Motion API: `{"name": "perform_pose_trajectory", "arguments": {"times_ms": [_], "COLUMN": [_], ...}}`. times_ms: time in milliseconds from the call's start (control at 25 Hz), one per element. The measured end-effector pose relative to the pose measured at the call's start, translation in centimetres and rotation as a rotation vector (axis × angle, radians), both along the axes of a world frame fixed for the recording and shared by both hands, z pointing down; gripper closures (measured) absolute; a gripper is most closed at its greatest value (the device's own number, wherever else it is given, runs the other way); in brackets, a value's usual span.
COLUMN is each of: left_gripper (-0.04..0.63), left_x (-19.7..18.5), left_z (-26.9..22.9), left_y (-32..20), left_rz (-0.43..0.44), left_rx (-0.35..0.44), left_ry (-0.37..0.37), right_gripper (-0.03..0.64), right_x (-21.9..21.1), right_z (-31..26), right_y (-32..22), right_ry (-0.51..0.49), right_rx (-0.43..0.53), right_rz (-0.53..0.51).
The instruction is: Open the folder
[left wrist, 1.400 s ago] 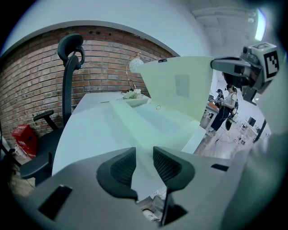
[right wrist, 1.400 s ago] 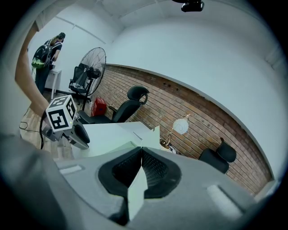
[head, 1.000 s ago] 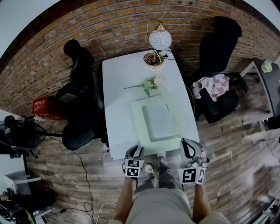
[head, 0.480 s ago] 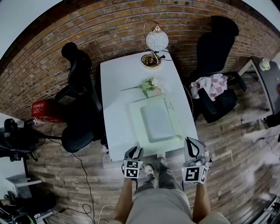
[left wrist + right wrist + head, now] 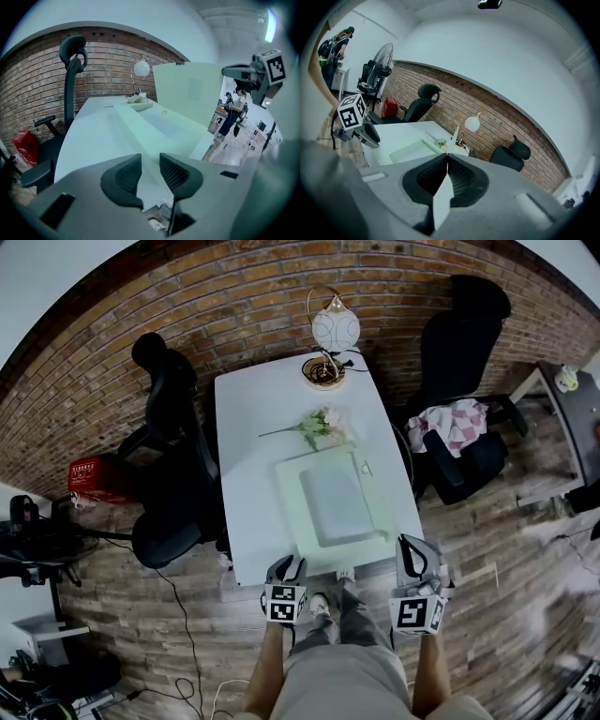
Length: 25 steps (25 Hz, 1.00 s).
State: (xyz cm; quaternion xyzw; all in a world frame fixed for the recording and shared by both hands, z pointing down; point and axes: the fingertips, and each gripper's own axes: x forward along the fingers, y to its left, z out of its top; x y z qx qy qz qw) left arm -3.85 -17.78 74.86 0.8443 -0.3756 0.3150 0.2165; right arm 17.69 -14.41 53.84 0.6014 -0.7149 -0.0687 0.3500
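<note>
Folder (image 5: 333, 502) is laid lengthwise on the surface (image 5: 248, 427), ahead. Its cover (image 5: 187, 89) is pinched in the closed right hand-held gripper (image 5: 446, 164) and stood upright along the right side. Left hand-held gripper (image 5: 150, 171) is held open, empty.

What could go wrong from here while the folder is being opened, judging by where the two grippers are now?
1. The right gripper is shut on only a thin edge of the cover, which stands upright; it might slip out or crease.
2. The left gripper is open and off the folder, so the base could slide on the table.
3. The flowers lie just beyond the folder and could be nudged.
</note>
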Motion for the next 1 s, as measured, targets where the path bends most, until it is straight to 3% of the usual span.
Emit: {"name": "perform_pose_trajectory", "arguments": {"times_ms": [800, 1000], "left_gripper": [0.476, 0.476], "left_x": [0.05, 0.16], "left_z": [-0.05, -0.15], "left_y": [0.05, 0.18], "left_rz": [0.004, 0.006], "left_rx": [0.003, 0.001], "left_ry": [-0.004, -0.006], "right_gripper": [0.607, 0.607], "right_x": [-0.25, -0.27], "right_z": [0.09, -0.26], "right_y": [0.2, 0.15], "right_ry": [0.007, 0.046], "right_rx": [-0.008, -0.015], "right_rz": [-0.006, -0.027]}}
